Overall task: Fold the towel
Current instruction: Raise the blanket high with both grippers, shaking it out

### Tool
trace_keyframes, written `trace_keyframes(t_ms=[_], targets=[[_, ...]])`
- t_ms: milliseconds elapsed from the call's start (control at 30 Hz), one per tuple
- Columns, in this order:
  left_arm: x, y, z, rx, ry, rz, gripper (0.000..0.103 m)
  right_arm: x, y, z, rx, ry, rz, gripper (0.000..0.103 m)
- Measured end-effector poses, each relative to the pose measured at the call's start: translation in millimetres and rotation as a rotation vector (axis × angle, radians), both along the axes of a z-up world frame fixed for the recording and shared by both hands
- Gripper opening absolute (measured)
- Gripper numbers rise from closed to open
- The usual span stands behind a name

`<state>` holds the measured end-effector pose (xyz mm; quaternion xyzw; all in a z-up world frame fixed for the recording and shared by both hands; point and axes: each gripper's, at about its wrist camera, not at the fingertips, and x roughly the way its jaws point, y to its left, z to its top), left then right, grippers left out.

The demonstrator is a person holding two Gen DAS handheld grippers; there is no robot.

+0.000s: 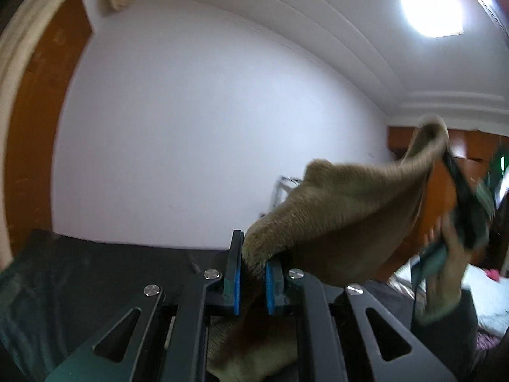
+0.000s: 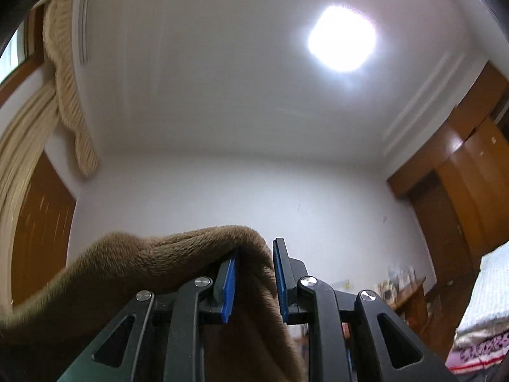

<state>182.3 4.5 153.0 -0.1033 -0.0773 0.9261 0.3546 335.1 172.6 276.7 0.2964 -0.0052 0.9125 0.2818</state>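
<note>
A brown fluffy towel (image 1: 343, 203) hangs in the air between both grippers, with the cameras tilted up towards the wall and ceiling. My left gripper (image 1: 253, 270) is shut on one bunched corner, and more towel sags below its fingers. The cloth stretches up and to the right to my right gripper (image 1: 445, 159), which a hand (image 1: 445, 273) holds. In the right wrist view the towel (image 2: 143, 254) drapes over the left finger and runs down between the blue pads (image 2: 229, 286). My right gripper (image 2: 254, 273) is shut on it.
A dark cloth-covered surface (image 1: 95, 264) lies low on the left. A bed with white and pink bedding (image 2: 486, 302) is at the right, and a cluttered wooden desk (image 2: 404, 289) stands by the far wall. Beige curtains (image 2: 63, 73), wooden wardrobe doors (image 2: 470, 172) and a ceiling light (image 2: 342, 38) surround the space.
</note>
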Motion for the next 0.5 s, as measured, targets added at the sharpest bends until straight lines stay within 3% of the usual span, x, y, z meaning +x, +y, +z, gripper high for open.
trace_keyframes(t_ms=[167,233,333,400,467,500], targets=[[-24,19,-47,-0.051,-0.19,-0.121,0.015,15,-32,9,0.106,0.032,-0.076,0.021],[-35,22,-65,-0.066,-0.269,-0.147,0.015,19,-39,11,0.139,0.009,-0.095,0.021],[-42,27,-82,-0.126,-0.291,-0.116,0.015,17,-41,5,0.166,-0.102,-0.05,0.021],[-42,27,-89,-0.156,-0.278,-0.08,0.015,12,-33,-3,0.167,-0.209,0.002,0.033],[-45,23,-95,-0.161,-0.282,-0.058,0.015,6,-15,-17,0.139,-0.328,0.056,0.087],[-47,20,-97,-0.156,-0.29,-0.054,0.015,4,-6,-24,0.124,-0.387,0.083,0.09]])
